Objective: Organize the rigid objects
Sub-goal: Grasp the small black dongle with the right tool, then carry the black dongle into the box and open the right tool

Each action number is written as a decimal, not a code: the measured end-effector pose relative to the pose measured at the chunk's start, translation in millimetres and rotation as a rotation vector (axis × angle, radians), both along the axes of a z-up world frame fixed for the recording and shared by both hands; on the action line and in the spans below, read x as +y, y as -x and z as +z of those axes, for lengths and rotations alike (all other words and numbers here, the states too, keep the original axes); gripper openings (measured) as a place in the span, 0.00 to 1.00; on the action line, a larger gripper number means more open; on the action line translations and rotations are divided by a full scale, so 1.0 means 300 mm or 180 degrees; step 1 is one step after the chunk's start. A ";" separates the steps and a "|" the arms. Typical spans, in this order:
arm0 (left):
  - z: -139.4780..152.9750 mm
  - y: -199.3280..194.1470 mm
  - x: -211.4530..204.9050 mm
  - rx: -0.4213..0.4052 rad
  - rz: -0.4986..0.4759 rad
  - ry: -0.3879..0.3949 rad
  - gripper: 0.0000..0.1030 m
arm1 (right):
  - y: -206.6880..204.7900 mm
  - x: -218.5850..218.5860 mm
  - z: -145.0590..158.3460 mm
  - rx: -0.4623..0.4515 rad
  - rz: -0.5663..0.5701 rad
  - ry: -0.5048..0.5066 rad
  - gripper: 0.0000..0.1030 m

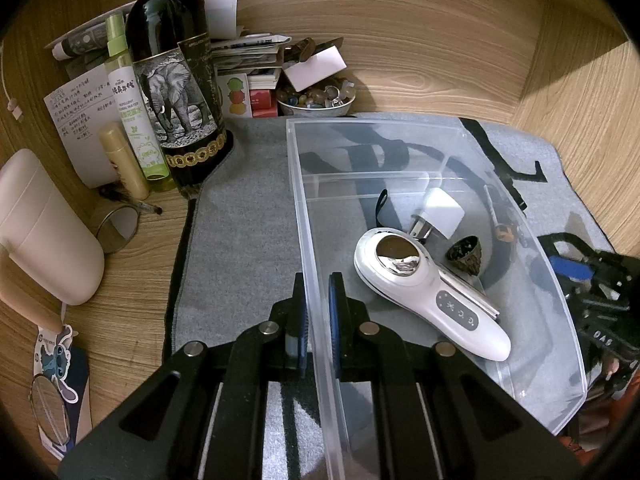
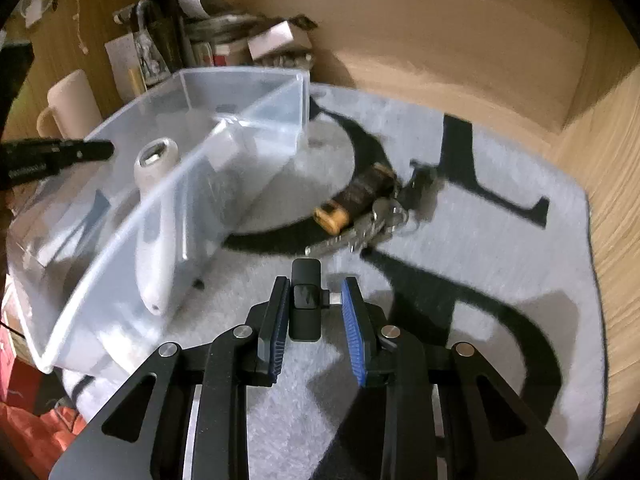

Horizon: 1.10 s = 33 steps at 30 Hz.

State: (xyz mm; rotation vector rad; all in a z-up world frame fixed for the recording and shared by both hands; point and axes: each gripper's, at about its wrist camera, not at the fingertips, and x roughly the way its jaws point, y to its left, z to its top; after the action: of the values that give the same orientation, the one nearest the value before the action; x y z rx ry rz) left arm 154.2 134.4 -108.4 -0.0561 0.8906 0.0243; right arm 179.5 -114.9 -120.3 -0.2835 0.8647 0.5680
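In the left wrist view, the left gripper is clamped on the near wall of the clear bin, one of its fingers outside and the other inside, steadying it on the grey mat. Ahead and right of the fingers, inside the bin, lie a white handheld device, a white plug and a small dark cup. In the right wrist view, the right gripper is narrowed around a small black gadget: it stands between the fingers, long axis pointing away along them, body against the left one, its side plug reaching toward the right one. The bin lies up and left of it, so the right hand is nearer; a key bunch waits just ahead on the mat.
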 end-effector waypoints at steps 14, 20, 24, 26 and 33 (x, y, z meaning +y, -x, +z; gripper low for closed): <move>0.000 0.000 -0.002 0.0000 0.0002 0.0000 0.08 | 0.008 0.071 0.218 -0.0564 0.0167 -0.0251 0.23; 0.000 0.001 0.000 0.0000 0.0002 -0.0004 0.08 | 0.015 0.130 0.271 -0.0688 0.0310 -0.0343 0.23; 0.000 0.000 -0.002 0.0000 0.0002 -0.0002 0.08 | 0.009 0.179 0.272 -0.0690 0.0428 -0.0342 0.23; 0.000 -0.001 -0.003 0.0000 0.0002 -0.0004 0.08 | 0.005 0.203 0.266 -0.0671 0.0484 -0.0323 0.23; 0.000 0.000 -0.003 -0.0001 0.0004 -0.0004 0.08 | -0.006 0.276 0.228 -0.0547 0.0631 -0.0247 0.23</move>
State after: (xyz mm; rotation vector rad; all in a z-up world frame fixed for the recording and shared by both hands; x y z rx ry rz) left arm 154.3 133.5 -108.4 -0.0555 0.8904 0.0260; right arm 181.3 -32.2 -51.8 -0.3445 0.6506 0.7488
